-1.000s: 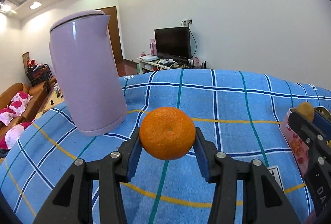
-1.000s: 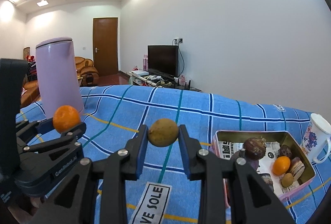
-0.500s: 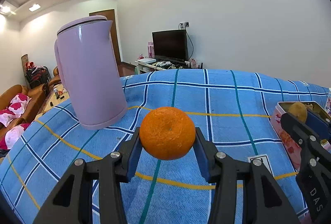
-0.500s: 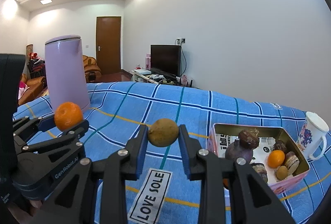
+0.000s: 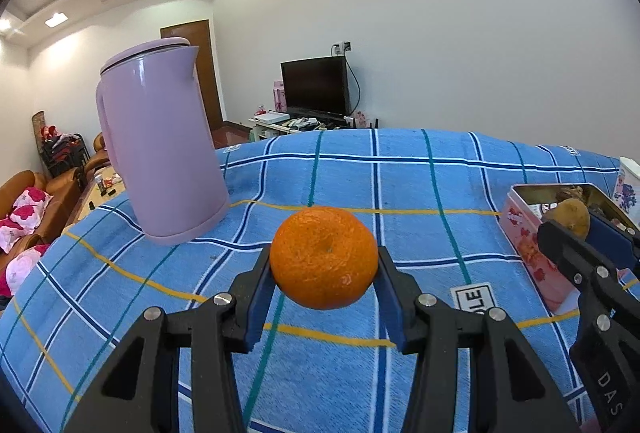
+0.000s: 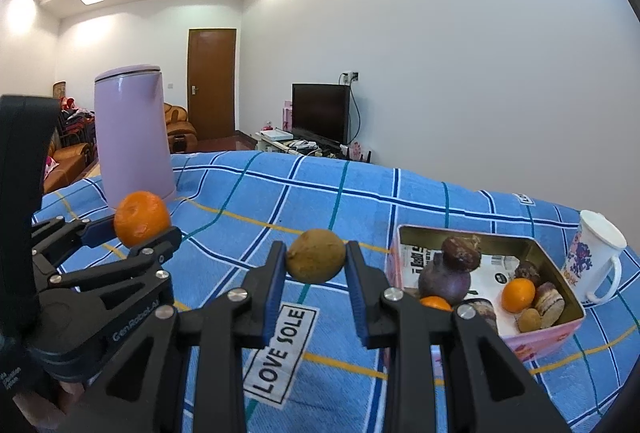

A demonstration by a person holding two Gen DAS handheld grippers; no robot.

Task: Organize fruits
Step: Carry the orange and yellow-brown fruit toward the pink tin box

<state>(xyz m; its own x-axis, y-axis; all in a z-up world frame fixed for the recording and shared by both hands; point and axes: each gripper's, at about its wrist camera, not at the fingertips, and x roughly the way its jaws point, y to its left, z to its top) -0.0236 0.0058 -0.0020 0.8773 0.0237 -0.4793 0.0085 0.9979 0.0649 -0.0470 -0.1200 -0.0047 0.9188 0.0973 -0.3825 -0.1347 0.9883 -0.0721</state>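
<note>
My left gripper (image 5: 324, 269) is shut on an orange mandarin (image 5: 324, 257) and holds it above the blue checked cloth; it also shows in the right wrist view (image 6: 140, 219). My right gripper (image 6: 316, 261) is shut on a small brown round fruit (image 6: 316, 255), held in the air left of a pink tin box (image 6: 540, 333). The box holds several fruits, among them a dark purple one (image 6: 444, 279) and an orange one (image 6: 518, 295). In the left wrist view the right gripper (image 5: 576, 233) with its brown fruit (image 5: 570, 217) is in front of the box (image 5: 532, 241).
A tall lilac kettle (image 5: 160, 149) stands at the back left of the table, also seen in the right wrist view (image 6: 132, 133). A white patterned mug (image 6: 596, 257) stands right of the box. A "LOVE SOLE" label (image 6: 280, 349) lies on the cloth.
Both grippers have moved to the right with their fruits; the kettle has slid left in view and the tin box has come closer in both views.
</note>
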